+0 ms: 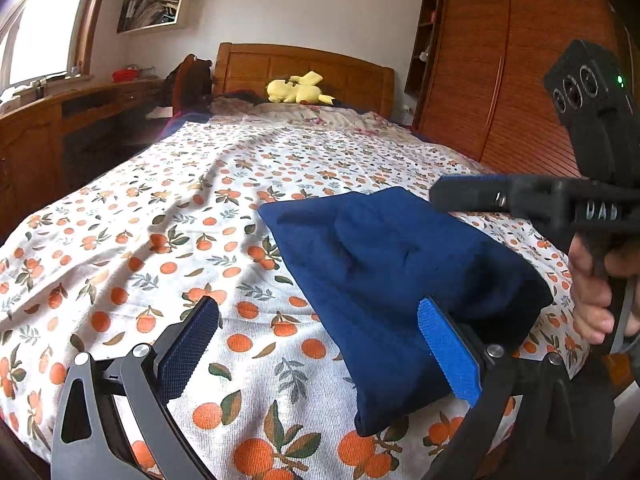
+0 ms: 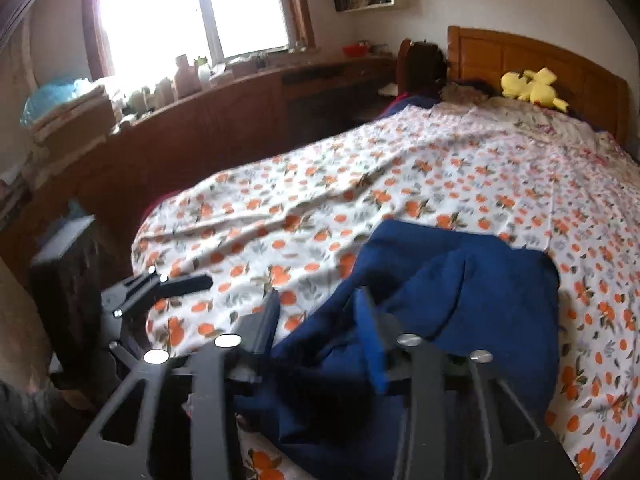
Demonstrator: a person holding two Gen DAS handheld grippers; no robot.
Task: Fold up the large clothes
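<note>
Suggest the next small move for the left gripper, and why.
Probably back the left gripper away: it is open, its fingers holding nothing, and the navy garment already lies as a compact folded bundle on the floral bedspread.

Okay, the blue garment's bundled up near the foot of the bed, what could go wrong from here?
1. The folded navy blue fabric garment lies near the bed's edge, so a tug might slide it off the orange-printed white bedsheet.
2. The left tongs are open, one finger over the cloth; closing could pinch sheet too.
3. The right tongs are open, low over loose folds, and might undo them.
</note>
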